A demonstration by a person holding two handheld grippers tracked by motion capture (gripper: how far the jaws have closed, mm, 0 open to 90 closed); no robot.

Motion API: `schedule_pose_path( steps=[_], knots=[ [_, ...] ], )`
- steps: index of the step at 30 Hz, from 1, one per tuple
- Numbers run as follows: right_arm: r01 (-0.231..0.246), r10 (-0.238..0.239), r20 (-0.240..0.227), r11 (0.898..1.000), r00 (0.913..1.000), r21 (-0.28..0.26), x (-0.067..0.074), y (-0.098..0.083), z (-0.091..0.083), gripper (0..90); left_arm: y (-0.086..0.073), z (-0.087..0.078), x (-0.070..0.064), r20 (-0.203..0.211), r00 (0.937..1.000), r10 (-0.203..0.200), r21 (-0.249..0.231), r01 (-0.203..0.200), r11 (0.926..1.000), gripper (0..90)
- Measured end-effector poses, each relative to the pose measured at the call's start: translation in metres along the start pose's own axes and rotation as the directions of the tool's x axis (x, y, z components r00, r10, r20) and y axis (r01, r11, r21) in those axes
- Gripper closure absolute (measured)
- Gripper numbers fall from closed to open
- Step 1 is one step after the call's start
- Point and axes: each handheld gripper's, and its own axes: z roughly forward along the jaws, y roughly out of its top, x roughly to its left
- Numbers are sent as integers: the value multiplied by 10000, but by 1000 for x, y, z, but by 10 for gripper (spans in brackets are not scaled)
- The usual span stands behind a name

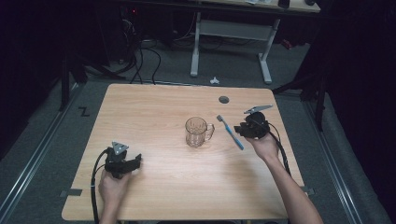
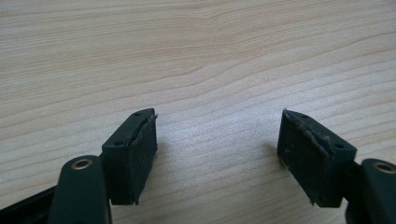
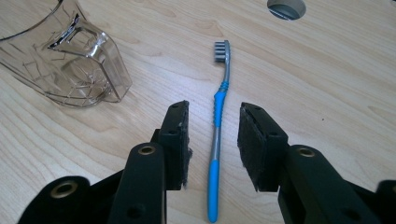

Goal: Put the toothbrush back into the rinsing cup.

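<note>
**Straddling the toothbrush for a clean pick**

The right gripper (image 3: 212,140) has its fingers spread either side of the toothbrush (image 3: 218,116), not yet pinching. The toothbrush lies flat toward the worktop's (image 1: 154,102) right edge, just right of the mug (image 1: 198,131). Best to close on the ribbed blue grip, low and square. The mug is clear, faceted plastic; the wood grain is smooth. The left gripper (image 2: 217,140) rests spread, holding nothing.

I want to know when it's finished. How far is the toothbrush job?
Just starting. Nothing looks done: the toothbrush lies flat on the table beside the clear mug. In hand: the right gripper straddles its handle, jaws open, no grip. Left: closing and lifting. The left gripper rests open.
</note>
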Motion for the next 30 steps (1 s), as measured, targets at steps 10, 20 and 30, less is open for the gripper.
schedule_pose_path(
  steps=[10, 20, 30],
  knots=[
    [84, -82, -55, 9996, 10000, 259, -1, 16, 0, 637, 0, 0, -1, 30, 10000, 48, -23, -47, 10000, 290],
    [124, -119, -69, 9962, 9999, 857, 0, 35, 10, 635, 0, 0, -1, 38, 10000, 52, -24, -52, 10000, 290],
    [48, -11, -214, 9849, 9998, 1728, -2, 41, 36, 634, 0, 0, -1, 40, 10000, 47, -24, -47, 10000, 290]
  ],
)
